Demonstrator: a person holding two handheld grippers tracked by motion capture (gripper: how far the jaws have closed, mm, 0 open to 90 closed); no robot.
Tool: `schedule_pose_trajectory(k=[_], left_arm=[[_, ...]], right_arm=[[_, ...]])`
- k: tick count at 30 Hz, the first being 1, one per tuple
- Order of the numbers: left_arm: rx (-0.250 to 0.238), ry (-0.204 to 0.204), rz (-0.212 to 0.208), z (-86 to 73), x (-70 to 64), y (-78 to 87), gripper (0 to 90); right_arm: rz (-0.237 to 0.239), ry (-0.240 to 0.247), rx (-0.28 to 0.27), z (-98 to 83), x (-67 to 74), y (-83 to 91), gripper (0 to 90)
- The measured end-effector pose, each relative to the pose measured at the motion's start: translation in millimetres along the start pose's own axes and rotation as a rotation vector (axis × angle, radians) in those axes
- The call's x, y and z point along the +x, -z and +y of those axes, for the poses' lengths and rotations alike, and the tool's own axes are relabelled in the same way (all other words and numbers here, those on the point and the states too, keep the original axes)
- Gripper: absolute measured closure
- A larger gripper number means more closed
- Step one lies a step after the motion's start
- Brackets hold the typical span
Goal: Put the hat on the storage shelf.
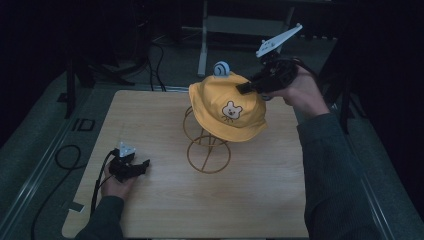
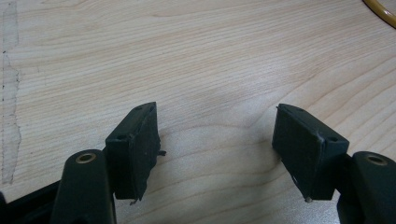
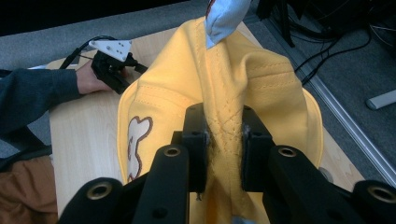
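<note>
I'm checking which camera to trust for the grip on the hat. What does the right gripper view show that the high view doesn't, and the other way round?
Right gripper view: the pads pinching a fold of the yellow hat between them, stitching bunched in the nip.

High view: the whole bear badge on the hat's front and the wire stand under the hat.

Both: the hat, its blue ear, the wooden table, and the left gripper resting low on it.
</note>
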State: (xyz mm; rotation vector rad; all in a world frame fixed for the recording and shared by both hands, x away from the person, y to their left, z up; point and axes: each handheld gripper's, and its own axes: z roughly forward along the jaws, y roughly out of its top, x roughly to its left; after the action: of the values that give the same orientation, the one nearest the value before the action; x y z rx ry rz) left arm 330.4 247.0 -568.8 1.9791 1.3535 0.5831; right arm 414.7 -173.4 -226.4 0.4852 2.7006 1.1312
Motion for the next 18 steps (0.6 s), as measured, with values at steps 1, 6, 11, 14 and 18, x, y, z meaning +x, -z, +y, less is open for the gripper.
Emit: schedule_pose_trajectory(k=[1, 6, 11, 14, 18], left_arm=[[0.000, 0.000, 0.000, 0.0, 0.0, 0.0, 31.7], [0.000, 0.000, 0.000, 0.0, 0.0, 0.0, 31.7], [0.000, 0.000, 0.000, 0.0, 0.0, 0.0, 31.7], [0.001, 0.000, 0.000, 0.0, 0.0, 0.1, 31.7], [0.001, 0.000, 0.000, 0.0, 0.0, 0.1, 31.6]], right_arm=[[0.000, -0.001, 0.000, 0.8, 0.1, -0.8, 76.5], [0.005, 0.002, 0.003, 6.7, 1.6, -6.1, 76.5], [0.010, 0.010, 0.011, 10.1, 3.8, -9.8, 76.5], [0.004, 0.014, 0.030, 11.9, 4.7, -13.8, 76.5], [0.001, 0.019, 0.047, 13.5, 5.5, -18.4, 76.5]])
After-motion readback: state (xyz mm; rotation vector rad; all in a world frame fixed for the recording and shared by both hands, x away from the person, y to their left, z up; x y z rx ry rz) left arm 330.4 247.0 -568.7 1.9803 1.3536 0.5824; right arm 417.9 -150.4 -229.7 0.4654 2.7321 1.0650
